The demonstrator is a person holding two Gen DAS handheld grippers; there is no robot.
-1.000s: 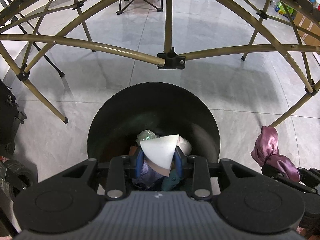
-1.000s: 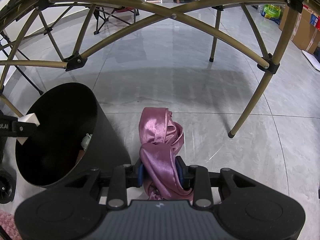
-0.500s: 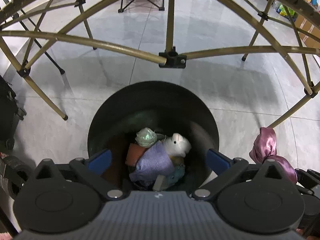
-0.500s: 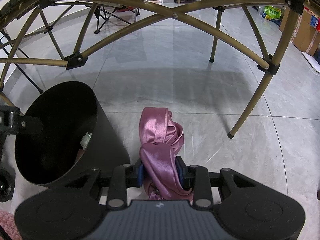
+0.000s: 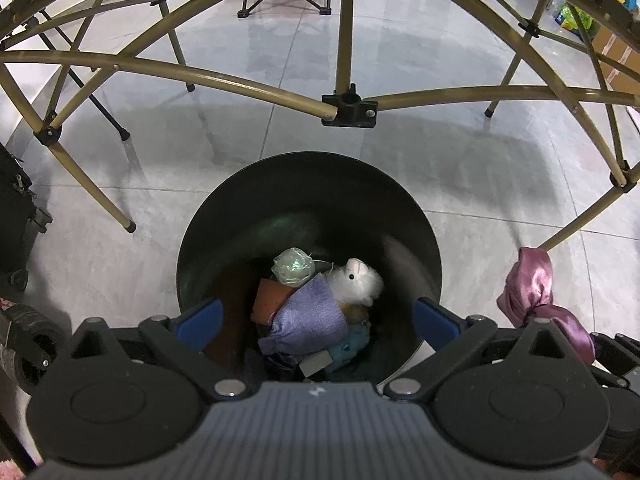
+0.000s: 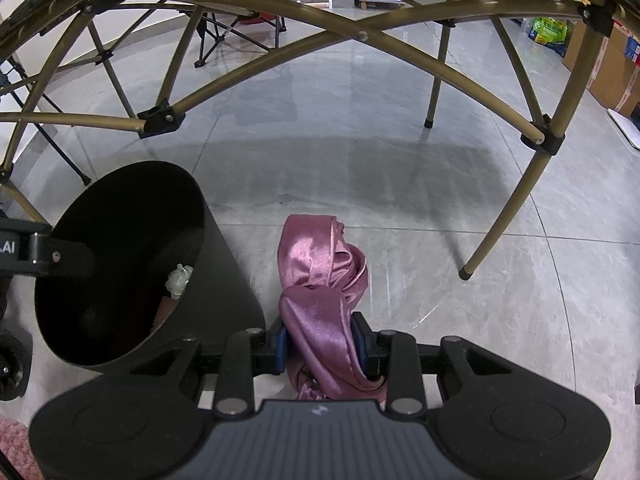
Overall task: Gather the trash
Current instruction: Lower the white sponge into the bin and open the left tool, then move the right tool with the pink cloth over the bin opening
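Observation:
My left gripper hangs open and wide over the mouth of the black trash bin, with nothing between its blue pads. Down in the bin lie a purple cloth, a white plush mouse, a crumpled green wrap and an orange-brown block. My right gripper is shut on a pink satin cloth, held just right of the bin. That cloth also shows at the right of the left wrist view. One left finger reaches over the bin's rim.
Bronze folding-frame tubes arch overhead, and their legs stand on the grey tiled floor. A black wheeled case stands left of the bin. Cardboard boxes line the far right, and a folding chair stands at the back.
The left gripper's jaws swung apart and the white wedge they held dropped into the bin. The right gripper and its pink cloth stayed put.

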